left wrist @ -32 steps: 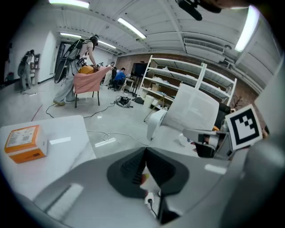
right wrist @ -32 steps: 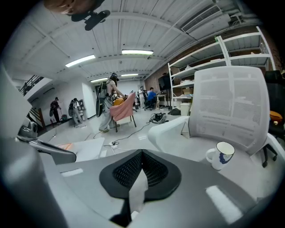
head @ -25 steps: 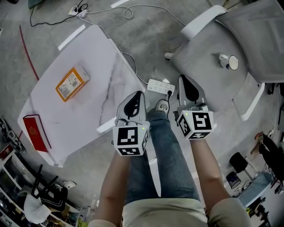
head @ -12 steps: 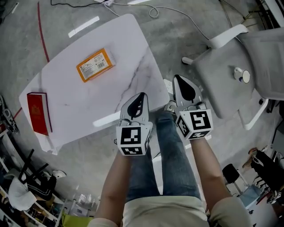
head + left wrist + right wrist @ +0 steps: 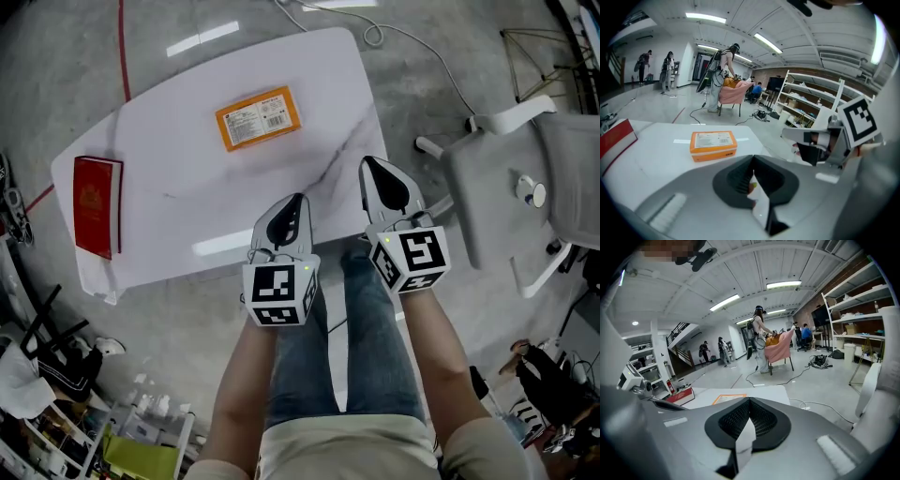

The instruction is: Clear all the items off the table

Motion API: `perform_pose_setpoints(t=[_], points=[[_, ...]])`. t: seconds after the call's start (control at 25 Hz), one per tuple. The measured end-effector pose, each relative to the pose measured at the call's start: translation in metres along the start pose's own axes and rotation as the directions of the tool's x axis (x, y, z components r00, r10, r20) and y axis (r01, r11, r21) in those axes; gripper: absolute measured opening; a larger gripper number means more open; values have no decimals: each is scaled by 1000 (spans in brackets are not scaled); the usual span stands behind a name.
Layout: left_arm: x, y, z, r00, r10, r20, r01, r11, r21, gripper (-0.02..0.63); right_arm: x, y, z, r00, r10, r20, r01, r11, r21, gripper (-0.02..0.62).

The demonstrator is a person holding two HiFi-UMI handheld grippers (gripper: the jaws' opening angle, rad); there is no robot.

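**Head view**
- Your left gripper: jaws together, nothing in them, tips over the near edge of the white table.
- Your right gripper: jaws together, nothing in them, tips over the table's near right corner.
- Orange box: flat on the table, ahead of the left gripper and slightly to its left, well apart from it.
- Red booklet: flat at the table's left end, far out to the left gripper's left.
- White chair: on the floor, off to the right gripper's right.

**Left gripper view**
- Pads meet, with nothing between them.
- The box is ahead and a little left.
- The booklet is at the far left.

**Right gripper view**
- Pads meet, with nothing between them.
- The box top shows just beyond the jaws, ahead and left.
- The booklet is further left.

**Progress**
- As far as the views show, nothing has been cleared.
- Both items lie on the table untouched, so every pick is still yours to make.
- The box looks the nearer first reach.

**Change from a second ago**
- The table then lay off to the left of both grippers, with the chair ahead of the right one.
- Now the table is ahead of both grippers and the chair is off to the right.
- The box and booklet keep their places on the table.
- Both grippers stay closed.
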State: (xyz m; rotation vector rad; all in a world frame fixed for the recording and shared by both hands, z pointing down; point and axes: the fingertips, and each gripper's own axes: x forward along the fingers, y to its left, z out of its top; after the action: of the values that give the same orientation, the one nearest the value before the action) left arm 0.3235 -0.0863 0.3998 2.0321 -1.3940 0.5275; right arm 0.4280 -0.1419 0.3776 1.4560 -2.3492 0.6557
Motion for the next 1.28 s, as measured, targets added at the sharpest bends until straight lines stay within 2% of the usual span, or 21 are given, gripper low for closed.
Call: perform_pose_setpoints(t=[0.36,0.8,0.96,1.16,1.28], points=[[-5,53,4,999,33,8,-32,999,-38,8,44,39,3,998,43,-43,-45,998,-36,-2],[7,92,17,998,55,12,-54,995,-80,8,86,60,-1,992,75,-102,-79,996,-39,2],[17,106,22,998,61,8,-61,995,-79,9,103,61,-3,989,81,-123,-86,996,-35,17],[28,122,27,997,82,-1,-81,995,-63,11,124,64,-5,984,88,-154,-93,995,-26,68],[37,133,27,995,96,-15,-96,993,-73,115,137,65,-7,980,87,-178,-94,995,-31,103]])
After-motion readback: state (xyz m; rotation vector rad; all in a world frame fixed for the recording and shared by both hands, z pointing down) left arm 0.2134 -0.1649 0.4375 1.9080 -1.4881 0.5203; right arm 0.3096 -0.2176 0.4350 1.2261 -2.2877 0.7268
